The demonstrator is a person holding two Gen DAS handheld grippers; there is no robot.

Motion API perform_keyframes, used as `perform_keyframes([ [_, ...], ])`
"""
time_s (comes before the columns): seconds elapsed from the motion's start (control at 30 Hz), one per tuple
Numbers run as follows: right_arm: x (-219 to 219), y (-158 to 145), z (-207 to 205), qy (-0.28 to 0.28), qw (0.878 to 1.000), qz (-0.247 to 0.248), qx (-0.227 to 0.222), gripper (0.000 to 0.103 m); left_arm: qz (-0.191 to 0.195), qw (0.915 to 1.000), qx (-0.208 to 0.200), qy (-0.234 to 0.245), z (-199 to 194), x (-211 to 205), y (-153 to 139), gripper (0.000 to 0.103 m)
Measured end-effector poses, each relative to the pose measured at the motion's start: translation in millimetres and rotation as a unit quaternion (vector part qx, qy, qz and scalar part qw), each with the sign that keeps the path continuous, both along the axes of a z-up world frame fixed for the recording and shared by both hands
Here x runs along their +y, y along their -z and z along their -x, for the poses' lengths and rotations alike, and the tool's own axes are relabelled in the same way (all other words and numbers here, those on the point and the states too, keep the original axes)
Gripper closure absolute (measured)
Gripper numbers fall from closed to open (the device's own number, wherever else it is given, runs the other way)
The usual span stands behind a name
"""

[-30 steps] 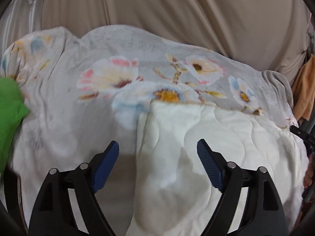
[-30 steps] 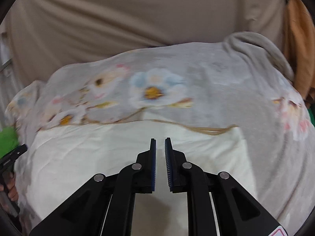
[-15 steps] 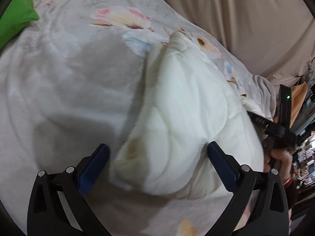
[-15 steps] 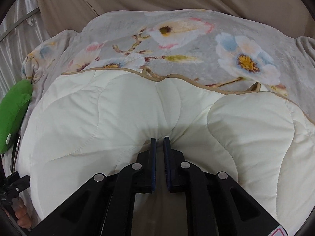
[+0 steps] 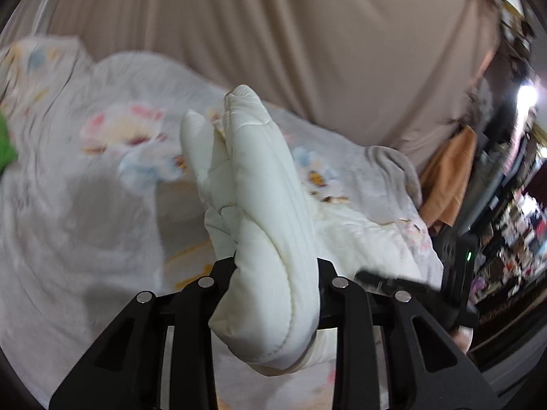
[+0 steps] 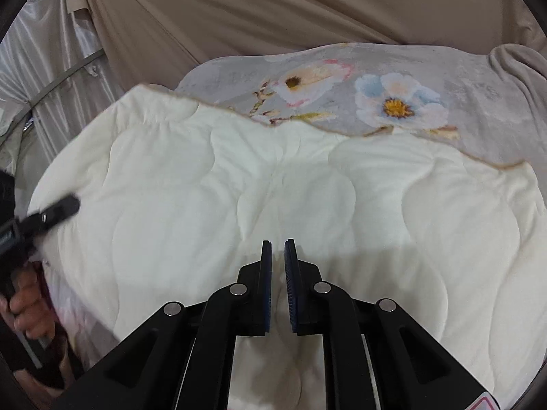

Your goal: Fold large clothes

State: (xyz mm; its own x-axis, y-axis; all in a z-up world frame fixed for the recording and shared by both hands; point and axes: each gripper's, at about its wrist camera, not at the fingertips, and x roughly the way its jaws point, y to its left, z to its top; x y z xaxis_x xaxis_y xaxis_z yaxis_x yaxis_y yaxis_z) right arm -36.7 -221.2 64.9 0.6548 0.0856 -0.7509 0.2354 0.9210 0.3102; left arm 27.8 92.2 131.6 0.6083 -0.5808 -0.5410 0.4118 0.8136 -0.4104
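A large quilt with a cream quilted underside [image 6: 191, 205] and a grey floral top [image 6: 393, 102] lies over the bed. My left gripper [image 5: 277, 273] is shut on a thick bunched fold of the cream quilt [image 5: 259, 205], which stands up between the fingers. My right gripper [image 6: 277, 256] is shut on the cream quilt's near edge, its blue pads [image 6: 266, 290] almost touching. The left gripper and the hand holding it show at the left edge of the right wrist view [image 6: 41, 218].
A beige curtain [image 5: 307, 34] hangs behind the bed. A green item [image 5: 5, 143] lies at the far left. An orange cloth [image 5: 448, 184] and cluttered shelves [image 5: 512, 218] are at the right. A silvery drape [image 6: 44, 85] is at the left.
My left gripper has closed on the cream fold and lifted it. My right gripper stays shut on the quilt edge, and the cream side has spread wider over the floral top.
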Motion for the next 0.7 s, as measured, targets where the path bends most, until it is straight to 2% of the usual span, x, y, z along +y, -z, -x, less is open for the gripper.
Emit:
perform_keyframes([
  [0.07, 9, 10, 31, -0.007, 1.000, -0.022, 0.003, 0.092, -0.001, 0.9993, -0.026, 0.026, 16, -22, -17, 0.075],
  [0.13, 16, 30, 47, -0.018, 0.998, -0.067, 0.010, 0.092, -0.001, 0.9974, -0.045, 0.057, 30, -46, -31, 0.076],
  [0.23, 23, 56, 52, -0.003, 0.997, -0.077, 0.011, 0.100, -0.015, 0.9924, -0.063, 0.105, 49, -87, -41, 0.077],
  [0.37, 17, 66, 52, 0.004, 0.990, -0.137, -0.020, 0.101, -0.042, 0.9817, -0.082, 0.167, 68, -163, -47, 0.077],
  [0.5, 4, 69, 68, 0.023, 0.979, -0.197, -0.047, 0.101, -0.076, 0.9698, -0.084, 0.216, 68, -245, -31, 0.079],
  [0.57, -4, 70, 92, 0.041, 0.969, -0.234, -0.069, 0.101, -0.094, 0.9657, -0.066, 0.233, 64, -277, -13, 0.079],
  [0.67, -16, 63, 146, 0.083, 0.970, -0.211, -0.084, 0.099, -0.120, 0.9614, -0.045, 0.244, 58, -315, 15, 0.079],
  [0.7, -22, 62, 167, 0.102, 0.968, -0.212, -0.087, 0.094, -0.125, 0.9607, -0.040, 0.245, 57, -323, 24, 0.079],
])
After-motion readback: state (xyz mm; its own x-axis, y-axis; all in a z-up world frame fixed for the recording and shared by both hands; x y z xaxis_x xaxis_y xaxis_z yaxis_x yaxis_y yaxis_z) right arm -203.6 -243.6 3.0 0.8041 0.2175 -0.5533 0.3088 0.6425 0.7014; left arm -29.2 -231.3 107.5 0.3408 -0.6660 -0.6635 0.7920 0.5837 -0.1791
